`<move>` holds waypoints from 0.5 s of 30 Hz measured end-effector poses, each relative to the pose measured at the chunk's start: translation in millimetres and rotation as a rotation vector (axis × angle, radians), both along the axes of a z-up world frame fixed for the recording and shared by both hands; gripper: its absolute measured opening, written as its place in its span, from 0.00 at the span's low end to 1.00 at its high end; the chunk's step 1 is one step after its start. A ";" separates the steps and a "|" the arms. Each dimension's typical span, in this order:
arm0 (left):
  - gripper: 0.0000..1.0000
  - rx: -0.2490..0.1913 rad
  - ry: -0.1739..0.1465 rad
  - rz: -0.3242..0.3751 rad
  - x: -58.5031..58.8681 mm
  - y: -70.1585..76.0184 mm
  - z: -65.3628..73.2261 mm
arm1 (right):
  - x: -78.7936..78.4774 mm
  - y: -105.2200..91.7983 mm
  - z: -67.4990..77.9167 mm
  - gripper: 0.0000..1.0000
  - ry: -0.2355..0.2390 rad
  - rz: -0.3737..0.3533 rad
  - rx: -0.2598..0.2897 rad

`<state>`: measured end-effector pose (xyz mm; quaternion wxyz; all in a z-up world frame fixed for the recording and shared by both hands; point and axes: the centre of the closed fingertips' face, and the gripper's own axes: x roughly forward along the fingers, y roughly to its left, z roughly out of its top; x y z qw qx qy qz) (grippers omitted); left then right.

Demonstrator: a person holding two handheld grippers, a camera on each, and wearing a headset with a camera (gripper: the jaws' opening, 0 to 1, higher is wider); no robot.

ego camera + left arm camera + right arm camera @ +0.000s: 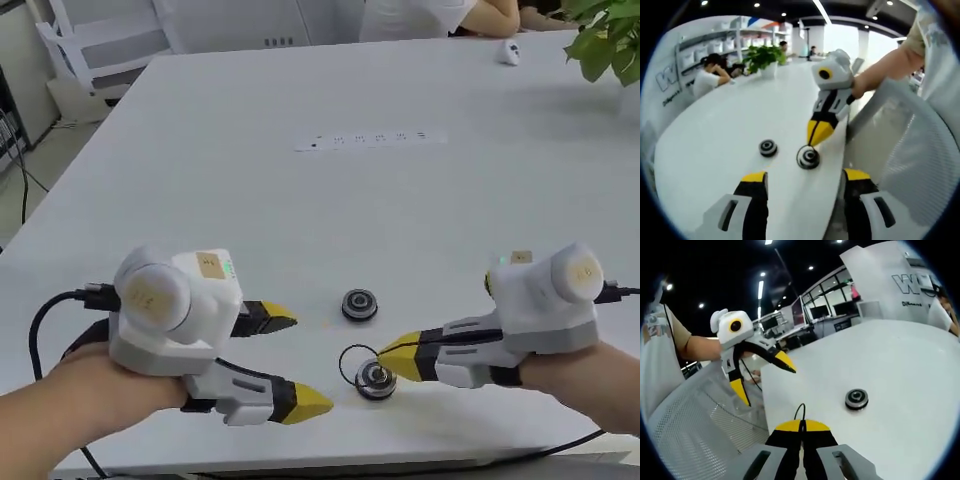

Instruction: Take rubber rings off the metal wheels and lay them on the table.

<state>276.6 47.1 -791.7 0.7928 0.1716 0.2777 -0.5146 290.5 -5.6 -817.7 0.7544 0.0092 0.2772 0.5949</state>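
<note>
Our left gripper (pixel 295 360), a white-and-grey handheld unit with yellow-tipped black jaws, sits at seven o'clock in the head view. Its jaws are spread wide and point toward three o'clock, with our left hand (pixel 85 385) wrapped round the grip. At five o'clock our matching right gripper (pixel 392 358) points toward nine o'clock, its jaws closed tip to tip on a thin black rubber ring (pixel 341 364), our right hand (pixel 585 385) behind it.

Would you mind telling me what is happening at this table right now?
A person is stripping rubber rings from two small metal wheels with hand-held tongs. The right tongs are shut on a thin black ring at the nearer wheel. The left tongs hang open nearby, holding nothing. The farther wheel has its ring on.
</note>
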 end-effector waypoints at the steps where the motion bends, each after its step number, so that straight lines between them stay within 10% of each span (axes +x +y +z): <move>1: 0.62 0.001 0.007 0.002 -1.1 1.4 0.2 | 0.3 1.1 0.3 0.00 -0.001 0.005 -0.002; 15: 0.65 0.019 -0.005 0.034 -3.1 22.7 1.5 | 6.7 20.7 3.7 0.00 -0.018 0.073 -0.031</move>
